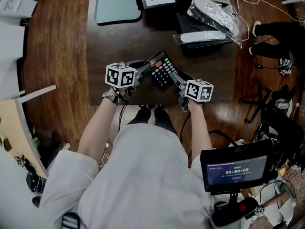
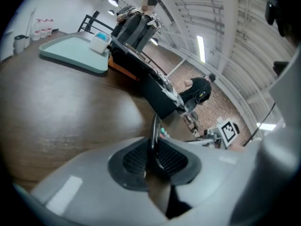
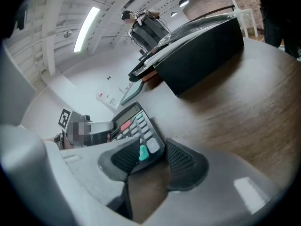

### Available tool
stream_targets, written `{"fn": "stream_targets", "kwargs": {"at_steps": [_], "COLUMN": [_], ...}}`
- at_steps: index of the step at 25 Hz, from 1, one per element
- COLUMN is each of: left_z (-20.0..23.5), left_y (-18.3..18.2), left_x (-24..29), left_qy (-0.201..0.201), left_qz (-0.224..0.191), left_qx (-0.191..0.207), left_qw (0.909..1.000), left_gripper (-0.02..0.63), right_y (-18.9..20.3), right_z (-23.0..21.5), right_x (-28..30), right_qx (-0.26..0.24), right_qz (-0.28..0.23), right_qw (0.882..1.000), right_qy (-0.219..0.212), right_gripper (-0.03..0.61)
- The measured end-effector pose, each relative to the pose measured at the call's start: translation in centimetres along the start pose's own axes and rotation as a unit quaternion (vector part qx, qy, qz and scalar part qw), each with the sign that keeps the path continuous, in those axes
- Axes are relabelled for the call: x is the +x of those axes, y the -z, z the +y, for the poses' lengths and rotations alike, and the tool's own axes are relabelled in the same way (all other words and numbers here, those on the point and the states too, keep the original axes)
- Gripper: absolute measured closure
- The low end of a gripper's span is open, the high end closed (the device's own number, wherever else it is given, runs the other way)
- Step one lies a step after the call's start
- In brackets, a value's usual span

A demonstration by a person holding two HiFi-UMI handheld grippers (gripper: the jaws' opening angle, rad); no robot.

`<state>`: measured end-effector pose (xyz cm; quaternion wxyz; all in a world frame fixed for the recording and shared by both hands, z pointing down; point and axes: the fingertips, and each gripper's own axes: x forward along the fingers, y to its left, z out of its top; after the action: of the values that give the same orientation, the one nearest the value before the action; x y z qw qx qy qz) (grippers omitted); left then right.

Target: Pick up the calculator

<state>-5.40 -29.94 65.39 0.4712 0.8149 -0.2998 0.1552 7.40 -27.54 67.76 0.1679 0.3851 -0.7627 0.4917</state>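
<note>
Nearest the lens: white shirt [image 1: 143,175] and both forearms. At left: left tongs [image 1: 144,71], clamped on the thin left edge of the calculator [image 1: 162,71]. At centre: calculator near the front edge of the dark counter [image 1: 109,46], long axis pointing away from the person, slightly skewed. At right: right tongs [image 1: 175,79], spread, straddling the near right corner, outer pad clear of it. Equally near, one per side.

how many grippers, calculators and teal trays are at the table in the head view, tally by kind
grippers: 2 (left gripper, right gripper)
calculator: 1
teal tray: 1
total: 4
</note>
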Motion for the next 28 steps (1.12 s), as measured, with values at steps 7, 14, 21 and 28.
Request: {"fn": "stream_targets", "kwargs": {"at_steps": [7,14,21,28], "left_z": [-0.8,-1.7,-2.9,-3.0], "left_y": [-0.7,-0.9,-1.5,-1.9], "left_x": [-1.9,-2.6,-3.5,-4.2], "left_qy": [0.031,0.036,0.046,0.054], "left_qz": [-0.044,-0.048,-0.059,-0.078], "left_qx": [-0.031,-0.019,-0.016,-0.028], "left_qw": [0.9981,0.9980,0.9970,0.9951], "left_gripper": [0.557,0.557,0.555,0.557], "right_y": [0.8,0.8,0.8,0.2], "right_z": [0.8,1.2,1.6,3.2], "right_x": [0.0,-0.1,-0.5,-1.5], "right_qx": [0.003,-0.001,-0.001,0.005], "right_qz": [0.020,0.020,0.011,-0.025], "right_qw": [0.999,0.997,0.996,0.991], "right_qy": [-0.046,-0.069,-0.087,-0.134], "right_gripper": [0.403,0.403,0.403,0.460]}}
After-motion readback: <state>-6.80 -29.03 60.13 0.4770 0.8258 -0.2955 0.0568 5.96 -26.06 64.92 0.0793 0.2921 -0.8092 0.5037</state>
